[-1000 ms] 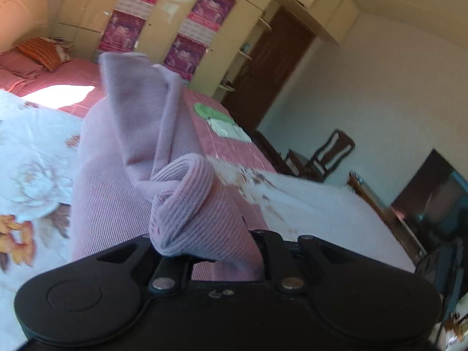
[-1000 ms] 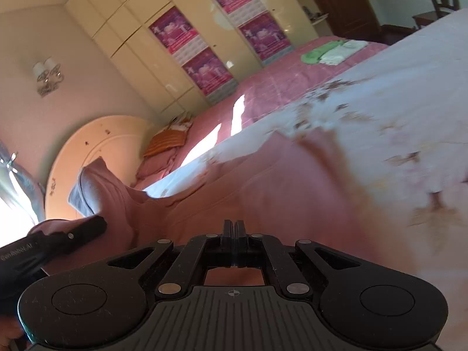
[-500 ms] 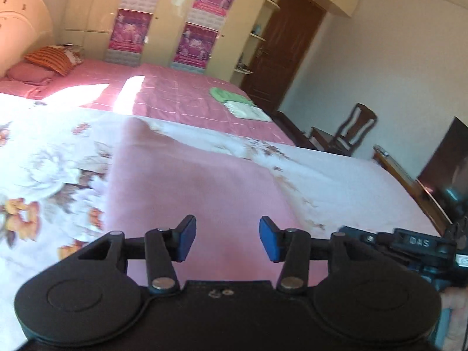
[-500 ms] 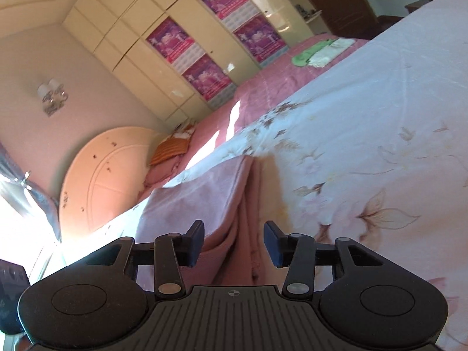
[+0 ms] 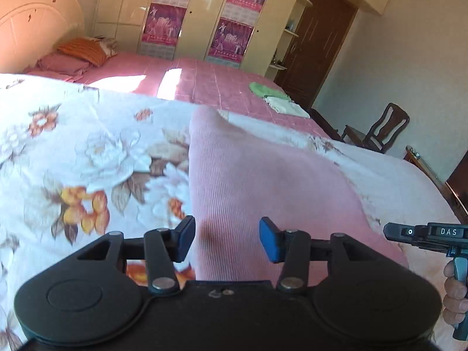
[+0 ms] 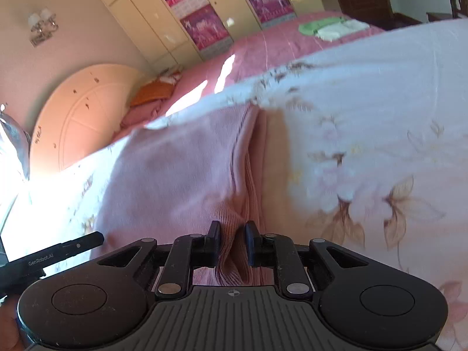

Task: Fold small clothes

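A pink ribbed garment point(image 5: 257, 181) lies folded into a long strip on the floral bedspread point(image 5: 87, 152). My left gripper point(image 5: 226, 239) hovers open over the strip's near left edge, with nothing pinched between its blue pads. In the right wrist view the garment point(image 6: 175, 169) shows a layered fold along its right side. My right gripper point(image 6: 232, 247) is closing, and a ridge of that folded edge sits pressed between its narrow jaws. The right gripper's body point(image 5: 424, 234) shows at the far right of the left wrist view, and the left one point(image 6: 58, 251) at the lower left of the right wrist view.
A second bed with a pink cover point(image 5: 204, 82) stands behind, holding folded green and white cloths point(image 5: 275, 99) and pillows point(image 5: 79, 52). A cream wardrobe point(image 5: 204, 14), a dark door point(image 5: 318, 41) and a wooden chair point(image 5: 377, 128) line the far side.
The left gripper let go of the raised garment, which now lies flat as a strip. The right gripper opened, then narrowed onto the garment's folded right edge. Both hands shifted a little.
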Demonstrator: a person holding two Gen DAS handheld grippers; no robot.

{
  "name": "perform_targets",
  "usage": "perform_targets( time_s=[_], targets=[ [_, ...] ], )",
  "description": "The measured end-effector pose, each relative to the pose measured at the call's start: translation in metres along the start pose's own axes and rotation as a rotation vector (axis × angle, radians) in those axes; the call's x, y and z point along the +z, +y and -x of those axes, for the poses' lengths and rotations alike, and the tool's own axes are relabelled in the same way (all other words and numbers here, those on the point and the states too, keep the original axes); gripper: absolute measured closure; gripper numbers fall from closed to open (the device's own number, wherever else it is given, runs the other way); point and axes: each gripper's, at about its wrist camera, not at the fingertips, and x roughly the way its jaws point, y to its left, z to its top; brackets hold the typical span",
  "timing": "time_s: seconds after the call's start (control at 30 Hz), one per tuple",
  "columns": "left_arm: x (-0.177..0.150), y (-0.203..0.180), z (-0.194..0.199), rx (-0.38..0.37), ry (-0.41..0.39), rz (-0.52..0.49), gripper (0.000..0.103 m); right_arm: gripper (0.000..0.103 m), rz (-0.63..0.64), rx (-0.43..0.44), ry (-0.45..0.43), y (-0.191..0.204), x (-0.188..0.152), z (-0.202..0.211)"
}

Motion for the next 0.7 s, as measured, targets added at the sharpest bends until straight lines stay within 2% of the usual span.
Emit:
perform_targets(
  time_s=[0.07, 0.2, 0.23, 0.27, 0.3, 0.33, 0.43, 0.47, 0.6, 0.7],
  targets=[
    [0.022, 0.001, -0.019, -0.001, 0.016, -0.007, 0.056, 0.064, -0.015, -0.006, -0.023, -0.002, 0.018, -0.011],
    [0.047, 0.008, -0.063, 0.009, 0.060, 0.007, 0.057, 0.064, -0.044, -0.021, 0.007, -0.007, 0.048, -0.051],
    [0.049, 0.010, -0.069, 0.014, 0.067, 0.014, 0.054, 0.064, -0.035, -0.013, 0.014, -0.006, 0.054, -0.061],
    [0.048, 0.013, -0.076, 0.020, 0.079, 0.019, 0.054, 0.070, -0.024, -0.007, 0.018, -0.005, 0.056, -0.066],
    [0.047, 0.017, -0.082, 0.023, 0.089, 0.035, 0.053, 0.100, 0.008, 0.003, 0.034, -0.003, 0.059, -0.075],
    [0.044, 0.021, -0.085, 0.024, 0.098, 0.057, 0.051, 0.099, 0.047, -0.012, 0.041, 0.000, 0.060, -0.079],
    [0.034, 0.041, -0.091, 0.013, 0.098, 0.182, 0.033, 0.099, 0.144, -0.072, 0.054, 0.001, 0.051, -0.099],
    [0.032, 0.045, -0.093, -0.001, 0.093, 0.206, 0.032, 0.099, 0.149, -0.075, 0.050, -0.003, 0.049, -0.104],
    [0.033, 0.034, -0.098, 0.032, 0.090, 0.125, 0.029, 0.099, 0.115, -0.064, 0.041, -0.015, 0.050, -0.113],
    [0.038, 0.028, -0.081, 0.047, 0.093, 0.091, 0.031, 0.098, 0.102, -0.058, 0.045, -0.010, 0.055, -0.094]
  ],
)
